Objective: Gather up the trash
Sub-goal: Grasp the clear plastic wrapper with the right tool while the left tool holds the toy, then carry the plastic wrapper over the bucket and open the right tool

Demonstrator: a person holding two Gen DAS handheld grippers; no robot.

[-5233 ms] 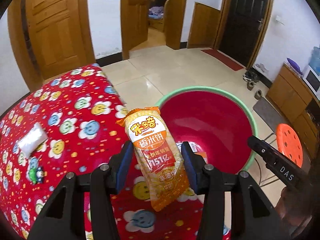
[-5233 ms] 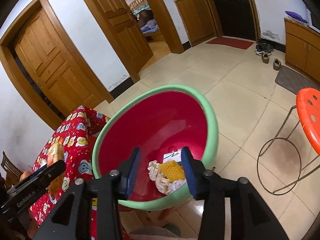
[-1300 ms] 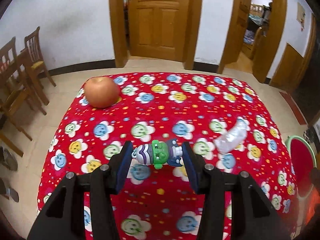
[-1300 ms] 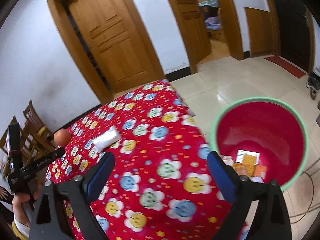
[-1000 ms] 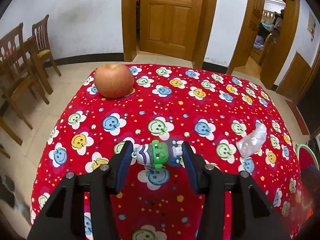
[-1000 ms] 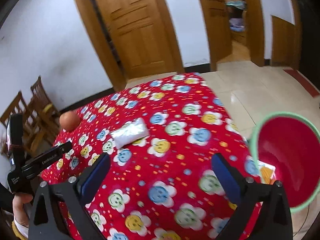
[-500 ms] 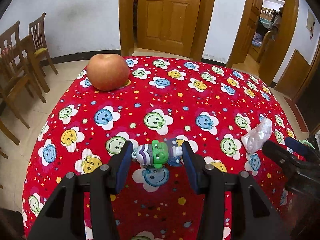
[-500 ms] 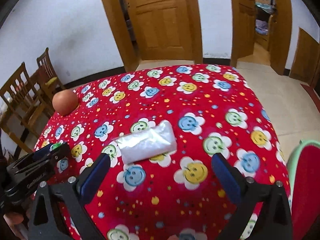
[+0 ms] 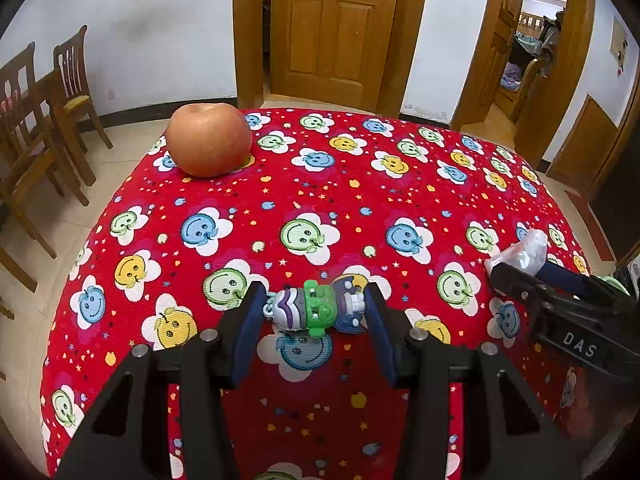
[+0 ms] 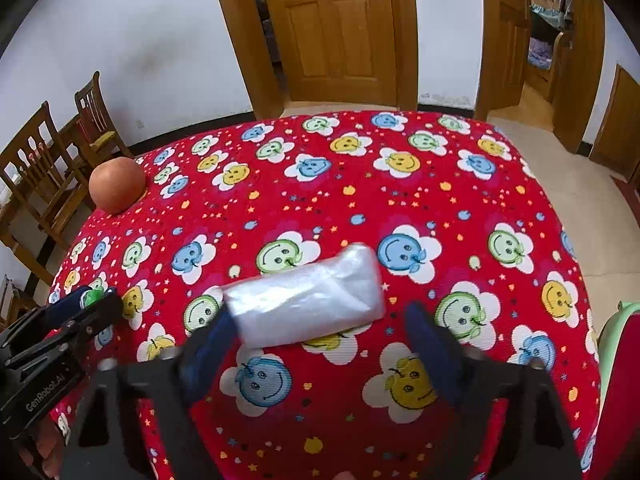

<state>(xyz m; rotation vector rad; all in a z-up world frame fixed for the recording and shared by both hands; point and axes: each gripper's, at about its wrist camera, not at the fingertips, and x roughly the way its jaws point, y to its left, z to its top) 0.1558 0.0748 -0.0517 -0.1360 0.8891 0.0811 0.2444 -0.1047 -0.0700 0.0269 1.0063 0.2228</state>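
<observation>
- Your right gripper [image 10: 316, 344] has swung away from the red basin [image 10: 618, 380], which now shows only at the right edge, and come down over the table; a second ago the clear plastic packet [image 10: 308, 300] lay well ahead of it.
- Its jaws were spread wide a moment ago and are closing now; the packet is lying between them on the red smiley tablecloth [image 10: 400, 208], with the left pad at its end and the right pad still clear of it, so nothing is gripped yet.
- Your left gripper [image 9: 316, 320] is keeping its clench on the small green and purple toy figure [image 9: 316, 310], unchanged over the last second.
- The apple [image 9: 208, 140] is sitting near the far left corner, untouched.
- To my eye, the packet is the next trash for the basin, where earlier wrappers are already lying.
</observation>
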